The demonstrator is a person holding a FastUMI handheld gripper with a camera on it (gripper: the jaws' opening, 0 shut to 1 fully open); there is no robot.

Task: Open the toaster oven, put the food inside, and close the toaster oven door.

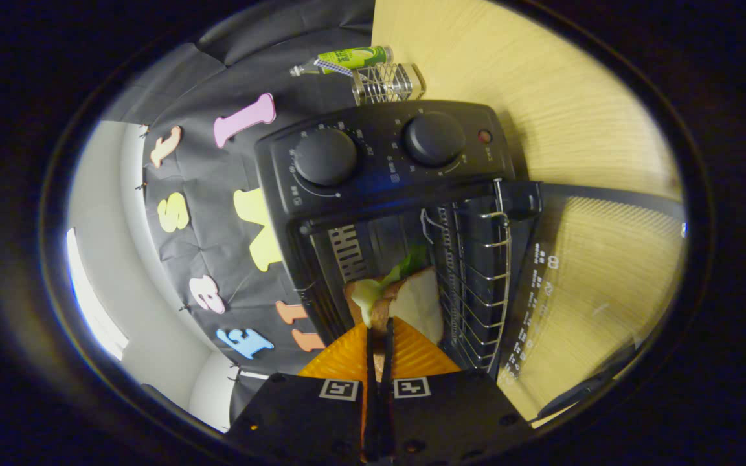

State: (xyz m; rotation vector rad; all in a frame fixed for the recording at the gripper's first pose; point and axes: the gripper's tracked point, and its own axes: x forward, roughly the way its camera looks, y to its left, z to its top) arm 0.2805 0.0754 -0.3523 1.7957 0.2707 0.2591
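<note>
The wooden tabletop [580, 116] takes up the upper right and right of the frame; the whole scene appears rolled sideways. On it, filling the centre, stands the black toaster oven [386, 181], its control panel with two round knobs [326, 156] and a small red indicator light [484, 136] lying across the upper middle. The oven's glass door [580, 278] is swung open and stretches to the right of centre, the wood grain showing through it, white markings printed near its hinge side. Inside the open cavity, just right of centre, a wire rack [476, 285] runs down toward the lower middle.

The sandwich [405, 298], a triangular half with pale bread, a brown crust and green lettuce poking out, sits just below centre, at the mouth of the cavity and close against the rack. The gripper [379, 336] rises from the bottom centre, its fingers drawn to a narrow gap and pinching the sandwich's near edge between them.

At top centre, beyond the oven, a small wire basket [389, 83] stands on the table, and a green-labelled bottle [344, 60] lies on its side just beside it.
</note>
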